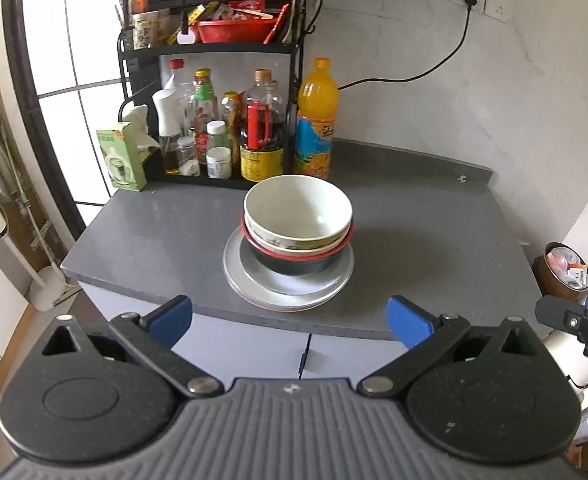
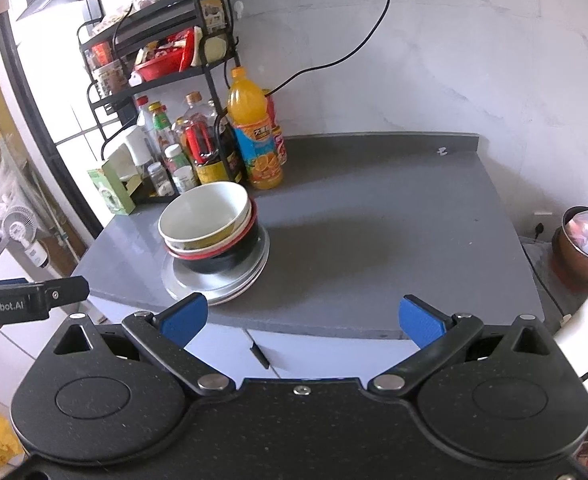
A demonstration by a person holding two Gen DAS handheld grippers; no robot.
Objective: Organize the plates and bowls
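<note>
Two views, going one at a time:

left wrist, tongs: left tongs (image 1: 289, 322) spread wide apart, nothing between the blue pads, hanging off the near edge of the bench (image 1: 414, 240)
left wrist, stack: nested bowls (image 1: 297, 220) sitting on a pile of plates (image 1: 249, 280), all one tower, near-middle of the bench, close to its near edge
left wrist, direction: stack is dead ahead of these tongs, pretty much centred between the pads, just farther in
left wrist, axis: everything's round so no long axis to line up with; the white bowl on top sits a bit tilted in the red-rimmed black one
left wrist, neighbours: juice bottle (image 1: 316, 120) and the condiment rack (image 1: 213, 128) stand just behind the stack, so not much room on the far side
left wrist, other tool: right tongs (image 1: 574, 320) poke in at the right edge, can't tell their gap from here

right wrist, tongs: right tongs (image 2: 302, 318) also wide apart and empty, off the near edge too
right wrist, direction: bowls (image 2: 209, 224) and plates (image 2: 221, 288) lie ahead and off to the left, past the left pad
right wrist, free space: whole right half of the bench (image 2: 394, 220) is bare
right wrist, who's nearer: my guess is the left tongs, they're squared up on the stack; the right ones would have to swing left first
</note>
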